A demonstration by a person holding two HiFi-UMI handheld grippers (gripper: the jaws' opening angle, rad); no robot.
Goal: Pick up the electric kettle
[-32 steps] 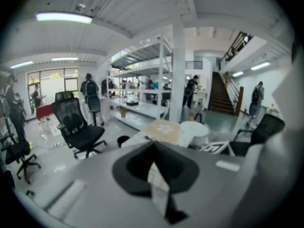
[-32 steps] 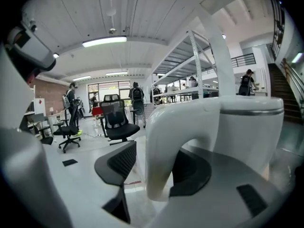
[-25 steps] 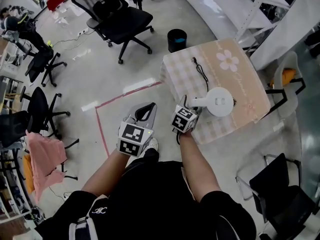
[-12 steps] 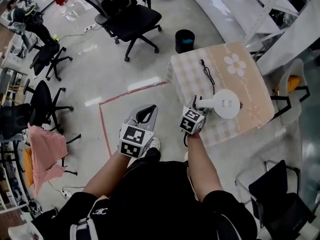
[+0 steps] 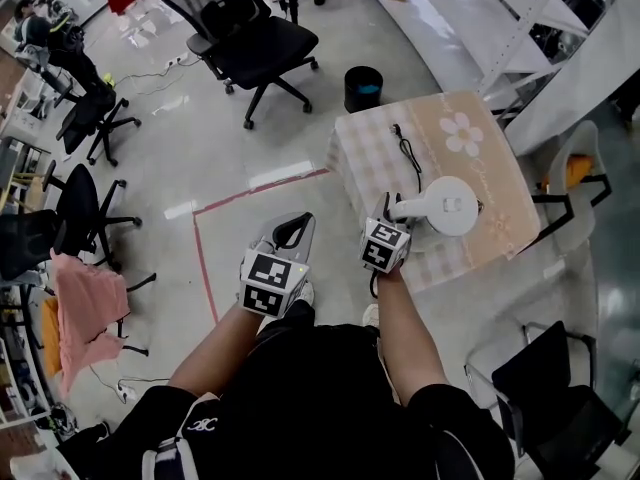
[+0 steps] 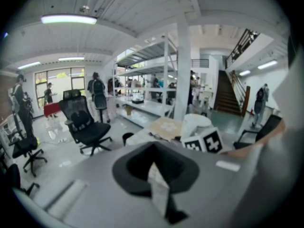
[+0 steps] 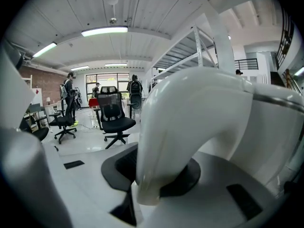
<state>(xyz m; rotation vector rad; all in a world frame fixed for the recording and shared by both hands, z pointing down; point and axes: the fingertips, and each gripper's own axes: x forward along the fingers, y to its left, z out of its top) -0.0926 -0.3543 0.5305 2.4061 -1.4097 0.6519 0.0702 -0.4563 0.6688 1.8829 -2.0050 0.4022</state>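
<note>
The white electric kettle [image 5: 447, 205] stands on the cloth-covered table [image 5: 480, 148], its handle [image 5: 405, 208] pointing toward me. My right gripper [image 5: 392, 220] is shut on that handle. In the right gripper view the white handle [image 7: 190, 122] fills the space between the jaws of the right gripper [image 7: 156, 175]. My left gripper [image 5: 285, 233] hangs over the floor left of the table, shut with nothing in it. In the left gripper view the left gripper [image 6: 156, 172] shows its jaws together, with the kettle [image 6: 195, 126] beyond.
A black power cord [image 5: 404, 148] lies on the table behind the kettle. A black bin [image 5: 362, 85] and an office chair [image 5: 245, 38] stand beyond the table, with more chairs at right [image 5: 565, 173] and lower right [image 5: 560, 388]. Red tape [image 5: 200, 243] marks the floor.
The right gripper stays at the kettle's handle and the left gripper hangs where it was. The kettle has not left the table. Only the head view has shifted slightly.
</note>
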